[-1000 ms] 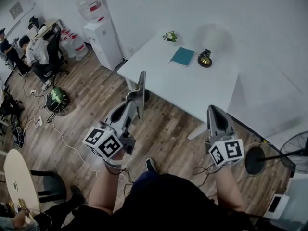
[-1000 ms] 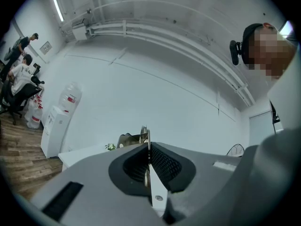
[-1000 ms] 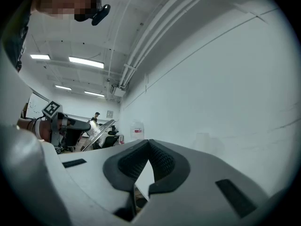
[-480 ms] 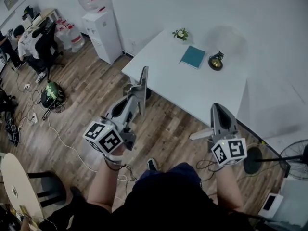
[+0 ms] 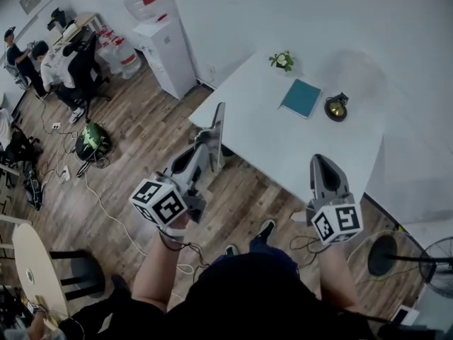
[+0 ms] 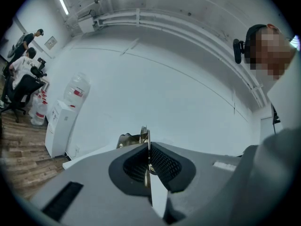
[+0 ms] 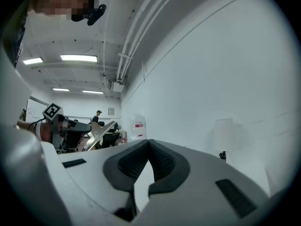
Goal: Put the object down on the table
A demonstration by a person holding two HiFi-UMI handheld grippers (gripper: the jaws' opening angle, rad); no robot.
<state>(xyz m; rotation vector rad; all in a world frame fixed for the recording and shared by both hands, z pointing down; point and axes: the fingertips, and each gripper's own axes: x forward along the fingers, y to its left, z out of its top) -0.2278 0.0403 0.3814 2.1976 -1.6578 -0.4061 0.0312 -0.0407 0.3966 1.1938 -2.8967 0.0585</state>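
Closer to table (image 5: 277,142) now, left gripper (image 5: 209,144) pinching thin upright metal plate (image 5: 220,119), right gripper (image 5: 320,163) pressed together

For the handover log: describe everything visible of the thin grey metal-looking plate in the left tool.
The thin grey metal-looking plate is flat, with a silvery sheen. It stands upright on edge, its lower part clamped between the shut jaws of the left tool, which alone touches it. It hangs in the air over the wooden floor, just short of the near corner of the white table, not set down.
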